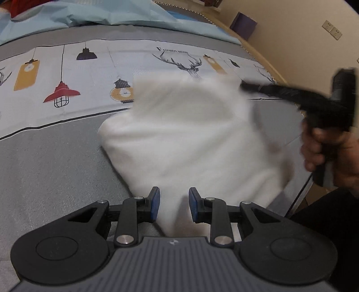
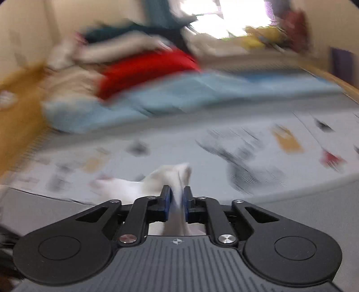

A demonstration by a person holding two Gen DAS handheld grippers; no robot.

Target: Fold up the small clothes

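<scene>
garment: white cloth, bunched and lifted over the grey part of the bedsheet, near edge of the bed; far side of it overlaps the lamp-and-deer print band.
left gripper: fingers apart with a gap; cloth runs down between the blue pads, but i can't tell whether they press on it. looks more like loose contact than a firm pinch.
right gripper: fingers nearly together, pinching a thin edge of the white cloth. in the left wrist view it comes in from the right, held by the person's hand, tip at the cloth's far right corner.
blur: right wrist view heavily smeared, cloth soft-edged in both.
background: blue bedding and a red item at the far end, well apart from the work.
step: my read is mid-fold or spreading, one corner gripped and carried across.
next: needs the right pinch kept firm, the left side secured or pinned, then the corner laid flat and aligned before release.
risk: thin edge slipping out; cloth landing creased.
</scene>
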